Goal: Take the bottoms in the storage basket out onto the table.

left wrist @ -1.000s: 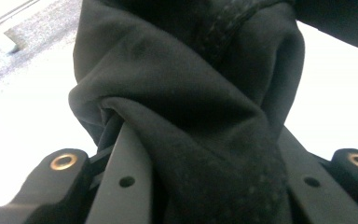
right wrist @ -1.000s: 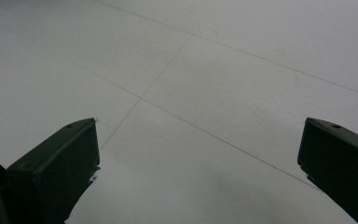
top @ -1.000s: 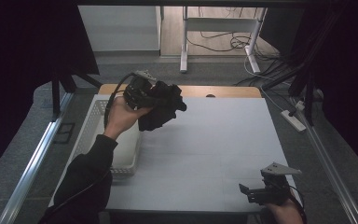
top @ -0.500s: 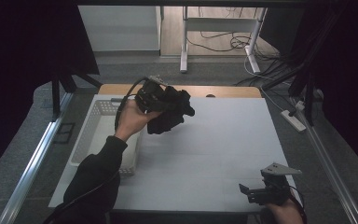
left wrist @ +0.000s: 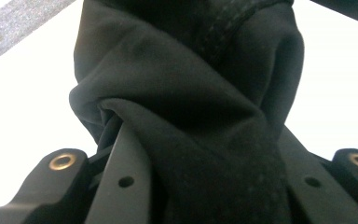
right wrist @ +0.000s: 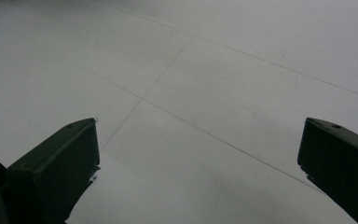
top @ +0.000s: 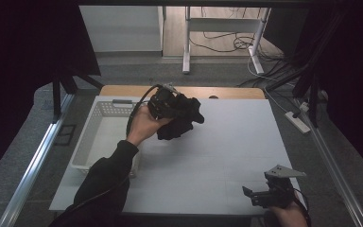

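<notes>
The black cloth (top: 182, 120) looks soft and light, so I judge it will sag and fold wherever it is not supported. It should not break and probably will not slip much, because the fabric seems matte and a little textured. A good place to take hold is a bunched fold, as it is done now, or later a free edge or corner if it must be spread.

The left gripper (top: 163, 101) has its jaws clenched on a thick twisted bunch of the cloth, and the rest hangs down in loose lobes. It is held above the bench (top: 227, 156) near the far left part, just beside the white basket (top: 99, 137).

The right gripper (top: 269, 194) rests near the bench's near right corner with jaws spread apart, holding nothing.
</notes>
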`<action>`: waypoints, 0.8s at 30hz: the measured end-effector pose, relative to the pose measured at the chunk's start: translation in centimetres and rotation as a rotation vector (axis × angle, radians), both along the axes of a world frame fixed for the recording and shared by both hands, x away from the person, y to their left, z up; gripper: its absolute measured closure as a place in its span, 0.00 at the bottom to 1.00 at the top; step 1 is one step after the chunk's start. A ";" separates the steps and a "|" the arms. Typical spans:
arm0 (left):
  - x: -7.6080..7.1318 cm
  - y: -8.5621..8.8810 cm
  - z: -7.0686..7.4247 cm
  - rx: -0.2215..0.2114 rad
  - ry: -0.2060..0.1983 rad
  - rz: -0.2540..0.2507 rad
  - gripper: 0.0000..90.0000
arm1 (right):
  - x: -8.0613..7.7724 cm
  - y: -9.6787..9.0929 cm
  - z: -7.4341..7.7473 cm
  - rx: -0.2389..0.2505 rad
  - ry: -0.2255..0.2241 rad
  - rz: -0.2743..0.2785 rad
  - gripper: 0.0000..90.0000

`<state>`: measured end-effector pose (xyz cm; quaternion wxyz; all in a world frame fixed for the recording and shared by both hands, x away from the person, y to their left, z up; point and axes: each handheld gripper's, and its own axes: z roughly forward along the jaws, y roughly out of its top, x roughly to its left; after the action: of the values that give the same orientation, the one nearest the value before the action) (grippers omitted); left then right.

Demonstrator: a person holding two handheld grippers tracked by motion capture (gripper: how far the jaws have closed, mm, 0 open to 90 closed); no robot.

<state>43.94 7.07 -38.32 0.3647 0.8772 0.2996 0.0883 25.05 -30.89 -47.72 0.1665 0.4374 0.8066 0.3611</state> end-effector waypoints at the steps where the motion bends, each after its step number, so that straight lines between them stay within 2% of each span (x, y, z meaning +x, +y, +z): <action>1: 0.0 -0.1 -0.2 -0.001 0.002 0.001 0.81 | 0.0 0.0 0.0 -0.001 0.000 0.001 0.00; 7: 0.3 -0.9 -1.3 0.017 0.005 -0.006 0.81 | 0.0 0.0 0.0 -0.001 -0.001 0.002 0.00; 24: 1.0 -2.7 -5.4 0.024 0.068 0.023 0.80 | 0.0 0.0 0.0 -0.002 -0.002 0.003 0.00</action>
<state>44.95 4.39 -43.76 0.3428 0.8804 0.3208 0.0663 25.03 -30.89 -47.73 0.1674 0.4355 0.8075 0.3610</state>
